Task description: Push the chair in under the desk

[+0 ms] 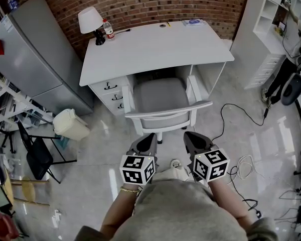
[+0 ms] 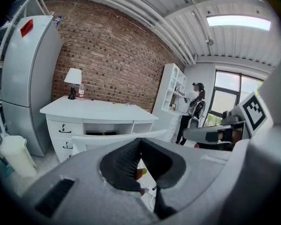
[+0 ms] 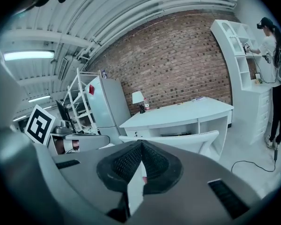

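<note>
head view: left tongs (image 1: 152, 134) and right tongs (image 1: 187, 133) closed, empty, near the chair (image 1: 158, 95) at the desk (image 1: 155, 46).

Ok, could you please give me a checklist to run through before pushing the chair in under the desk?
1. Left gripper shut and empty: ok.
2. Right gripper shut and empty: ok.
3. Chair lined up with the gap under the desk: ok.
4. Grippers against the chair back: not ok, both appear short of it.
5. Floor under the desk free: cannot tell, the seat hides it.
6. Cable away from the chair: ok.
</note>
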The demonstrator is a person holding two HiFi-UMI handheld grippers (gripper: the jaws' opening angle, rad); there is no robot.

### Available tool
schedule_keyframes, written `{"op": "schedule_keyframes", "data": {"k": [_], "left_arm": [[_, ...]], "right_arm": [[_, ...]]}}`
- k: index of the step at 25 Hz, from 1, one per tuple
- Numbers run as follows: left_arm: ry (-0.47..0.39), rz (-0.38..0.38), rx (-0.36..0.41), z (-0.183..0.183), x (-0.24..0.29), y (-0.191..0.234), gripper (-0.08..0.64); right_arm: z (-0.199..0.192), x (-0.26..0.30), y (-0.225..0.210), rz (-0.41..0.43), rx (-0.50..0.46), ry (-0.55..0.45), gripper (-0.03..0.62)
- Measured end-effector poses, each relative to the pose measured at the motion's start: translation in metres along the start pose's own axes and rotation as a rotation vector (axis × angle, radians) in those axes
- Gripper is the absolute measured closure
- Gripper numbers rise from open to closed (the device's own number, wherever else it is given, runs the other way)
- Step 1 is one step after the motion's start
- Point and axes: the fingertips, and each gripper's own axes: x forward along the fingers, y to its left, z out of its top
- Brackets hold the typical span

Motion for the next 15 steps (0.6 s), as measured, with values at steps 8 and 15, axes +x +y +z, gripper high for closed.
{"op": "schedule_keyframes", "data": {"k": [8,15], "left_arm": [[-0.012,0.019,-0.003,0.007,0.002,0.003,0.551],[-0.006,0.024,-0.005,0.011,0.001,0.008,0.551]], "right_arm": [[0.001,0.007,0.000,0.000,-0.006,0.001,0.586],[0.007,0.015,0.003,0.008,0.001,0.000,0.586]]}}
